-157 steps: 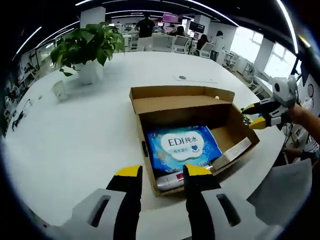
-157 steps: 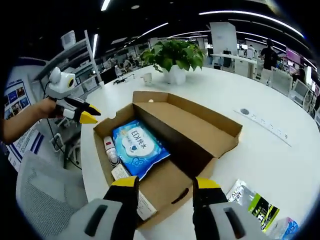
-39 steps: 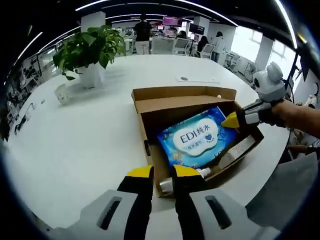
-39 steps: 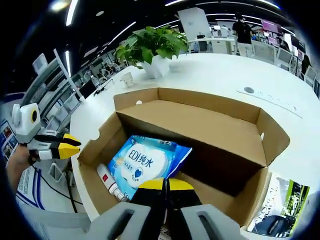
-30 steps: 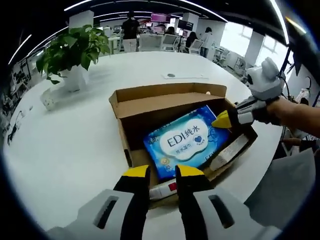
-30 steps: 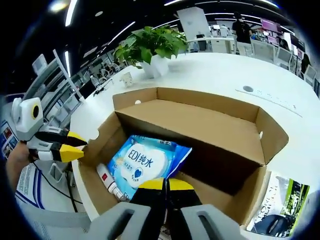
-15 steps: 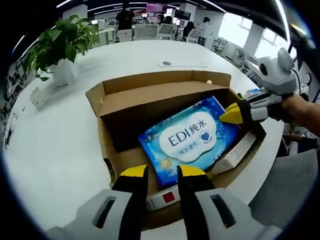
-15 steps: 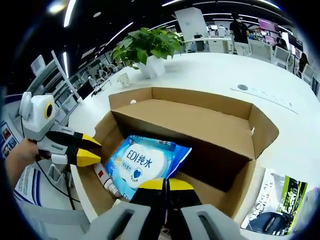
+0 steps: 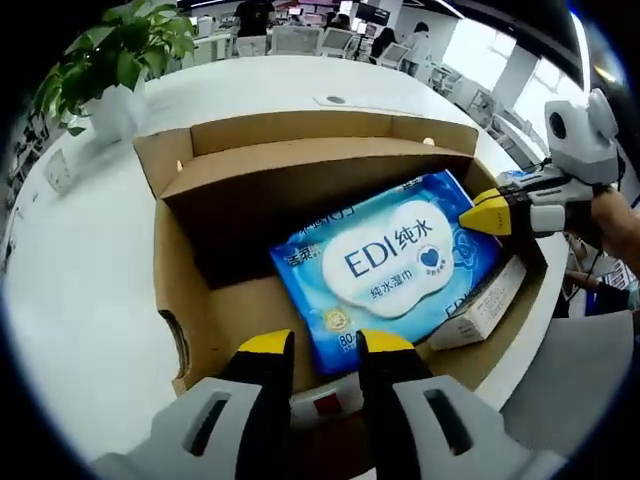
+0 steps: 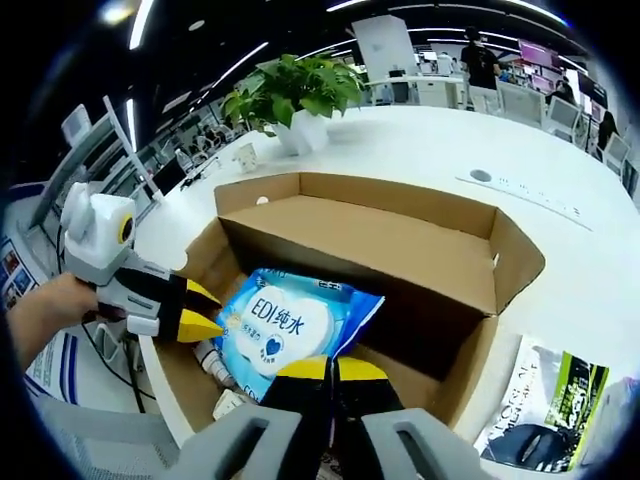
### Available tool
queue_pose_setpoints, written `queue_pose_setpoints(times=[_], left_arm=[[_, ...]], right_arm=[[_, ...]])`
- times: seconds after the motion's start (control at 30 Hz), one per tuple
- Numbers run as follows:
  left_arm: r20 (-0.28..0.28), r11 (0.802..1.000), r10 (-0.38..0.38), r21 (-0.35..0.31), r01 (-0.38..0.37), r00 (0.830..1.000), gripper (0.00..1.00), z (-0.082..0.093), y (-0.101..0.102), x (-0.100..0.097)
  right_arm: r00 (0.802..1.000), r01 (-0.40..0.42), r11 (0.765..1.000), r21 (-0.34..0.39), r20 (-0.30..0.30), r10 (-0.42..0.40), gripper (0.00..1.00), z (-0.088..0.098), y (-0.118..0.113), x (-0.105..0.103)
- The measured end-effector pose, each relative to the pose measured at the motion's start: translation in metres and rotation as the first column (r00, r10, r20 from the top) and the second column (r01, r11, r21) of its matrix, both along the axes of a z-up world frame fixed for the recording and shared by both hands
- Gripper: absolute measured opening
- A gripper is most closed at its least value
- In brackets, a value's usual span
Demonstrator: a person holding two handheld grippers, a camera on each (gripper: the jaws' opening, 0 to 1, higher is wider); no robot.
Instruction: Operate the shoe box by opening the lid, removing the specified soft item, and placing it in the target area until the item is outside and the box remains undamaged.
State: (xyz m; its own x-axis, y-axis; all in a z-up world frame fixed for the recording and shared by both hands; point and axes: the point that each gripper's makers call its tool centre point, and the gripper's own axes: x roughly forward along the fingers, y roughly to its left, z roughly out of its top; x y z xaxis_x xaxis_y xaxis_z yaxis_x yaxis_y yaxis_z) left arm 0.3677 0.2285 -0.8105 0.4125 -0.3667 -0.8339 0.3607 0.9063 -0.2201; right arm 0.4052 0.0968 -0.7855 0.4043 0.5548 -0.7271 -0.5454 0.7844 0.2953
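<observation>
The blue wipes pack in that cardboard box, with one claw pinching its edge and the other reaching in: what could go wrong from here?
The right gripper pinches only a corner of the soft wipes pack, so it may slip out or sag while being lifted.

The left gripper is low inside the box; pushing further could bend or tear a wall.

A tube and a small carton lie beside the pack and might be dragged out with it.

Both views look down closely into the open box point(image 9: 180, 290) from opposite ends.

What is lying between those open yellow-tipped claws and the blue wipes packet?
In the left gripper view, a small white tube with a red label lies between the left gripper and the wipes packet.
</observation>
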Motion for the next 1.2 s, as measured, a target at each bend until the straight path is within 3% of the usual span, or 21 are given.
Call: queue_pose_setpoints(times=[0.27,0.47,0.97,1.2], left_arm=[[-0.032,0.999,0.029,-0.018,-0.029,0.999,0.14,-0.008,-0.004,0.0],[-0.013,0.998,0.067,-0.021,-0.067,0.998,0.01,-0.006,-0.001,0.004],[0.033,0.998,0.062,-0.019,-0.062,0.997,0.0,0.003,0.001,-0.001],[0.071,0.998,0.065,-0.021,-0.064,0.995,0.0,0.016,0.004,-0.002]], right_arm=[[1.0,0.009,1.0,0.005,-0.008,-0.009,0.0,-0.001,-0.002,-0.001],[1.0,0.018,1.0,0.017,-0.007,-0.018,0.0,0.001,-0.001,-0.001],[1.0,0.022,0.999,0.049,-0.005,-0.021,0.0,0.008,0.0,-0.003],[1.0,0.017,0.998,0.065,0.01,-0.018,0.0,0.018,0.002,-0.004]])
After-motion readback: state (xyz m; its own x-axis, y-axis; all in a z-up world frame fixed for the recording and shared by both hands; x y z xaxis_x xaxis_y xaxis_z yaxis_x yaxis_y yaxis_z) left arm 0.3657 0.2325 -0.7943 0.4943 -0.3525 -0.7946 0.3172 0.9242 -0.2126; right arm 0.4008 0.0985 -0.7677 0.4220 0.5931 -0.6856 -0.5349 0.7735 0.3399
